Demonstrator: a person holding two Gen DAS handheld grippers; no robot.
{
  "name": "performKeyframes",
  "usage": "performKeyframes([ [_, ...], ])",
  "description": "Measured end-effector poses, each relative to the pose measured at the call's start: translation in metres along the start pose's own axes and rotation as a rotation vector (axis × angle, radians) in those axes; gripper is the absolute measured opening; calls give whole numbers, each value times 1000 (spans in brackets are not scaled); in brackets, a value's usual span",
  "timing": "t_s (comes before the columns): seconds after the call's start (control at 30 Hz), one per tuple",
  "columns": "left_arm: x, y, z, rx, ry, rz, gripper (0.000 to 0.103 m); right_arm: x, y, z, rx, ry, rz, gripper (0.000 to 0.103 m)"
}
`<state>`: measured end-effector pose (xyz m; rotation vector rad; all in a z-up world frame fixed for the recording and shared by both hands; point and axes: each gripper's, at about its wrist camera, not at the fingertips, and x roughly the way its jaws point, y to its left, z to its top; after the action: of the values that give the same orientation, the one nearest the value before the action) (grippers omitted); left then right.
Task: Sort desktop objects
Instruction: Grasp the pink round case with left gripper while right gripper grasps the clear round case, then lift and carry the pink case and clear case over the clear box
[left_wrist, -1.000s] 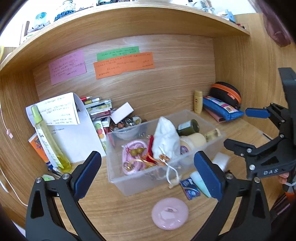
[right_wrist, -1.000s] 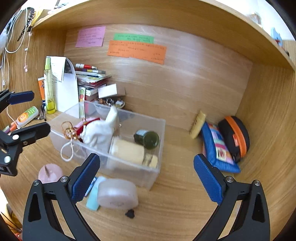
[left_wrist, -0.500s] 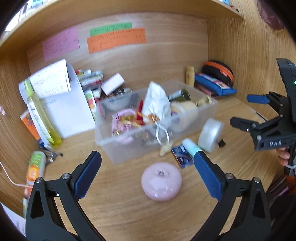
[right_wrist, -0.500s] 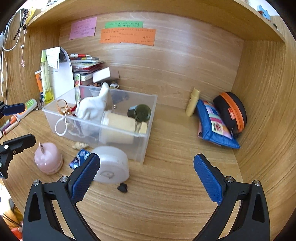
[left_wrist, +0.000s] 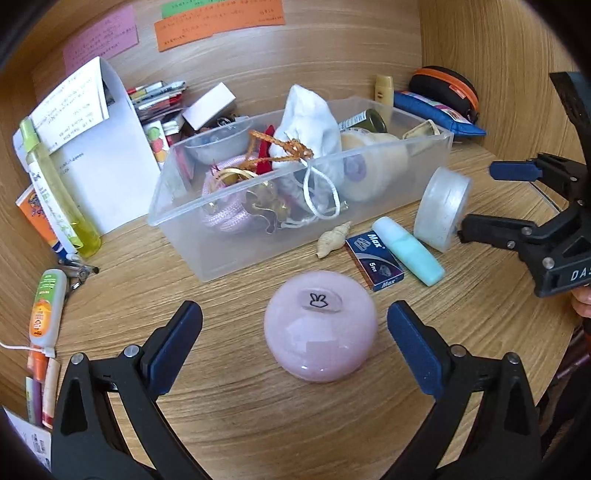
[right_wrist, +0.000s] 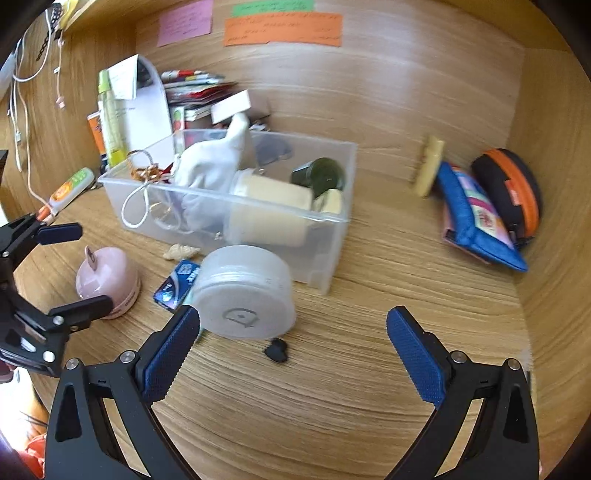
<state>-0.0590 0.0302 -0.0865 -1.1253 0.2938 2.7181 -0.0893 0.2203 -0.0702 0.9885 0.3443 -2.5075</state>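
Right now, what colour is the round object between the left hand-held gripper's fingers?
Pale pink dome, with a small bunny mark on top; the left wrist view shows it best.

On the small blue box (left_wrist: 374, 260), at 1 o'clock from the pink dome (left_wrist: 320, 325) in your left wrist view, you read "Max" at both ends and what looks like "5ta" between. The dome's top tab bears a black rabbit-like line mark. The right gripper (left_wrist: 480, 199) body, at 3 o'clock, shows "DA", cut off. The wall notes (left_wrist: 218, 18) carry writing too small to read.
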Motion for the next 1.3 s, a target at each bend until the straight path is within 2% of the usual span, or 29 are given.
performKeyframes([
  [0.2,6,-1,-1,0,-8,-1,101,16,10,7,-29,18,40,101],
  [0.37,5,-4,-2,20,-24,-19,101,27,15,8,-28,47,59,95],
  [0.47,9,-4,0,18,-2,-37,93,31,16,8,-21,61,74,91],
  [0.53,14,-2,0,6,24,-45,82,33,17,9,-20,68,76,86],
  [0.6,18,0,1,-8,49,-57,76,36,19,8,-26,79,76,81],
  [0.7,18,1,1,-15,49,-57,73,37,22,5,-31,85,79,72],
  [0.73,17,0,1,-14,45,-52,69,36,22,5,-33,78,73,68],
  [0.8,17,0,-1,-13,42,-42,63,35,24,3,-41,69,59,68],
  [1.03,13,1,-2,-23,21,-37,63,31,17,3,1,45,65,68],
  [1.3,5,2,-3,-33,-24,-14,63,21,10,4,57,8,128,68],
])
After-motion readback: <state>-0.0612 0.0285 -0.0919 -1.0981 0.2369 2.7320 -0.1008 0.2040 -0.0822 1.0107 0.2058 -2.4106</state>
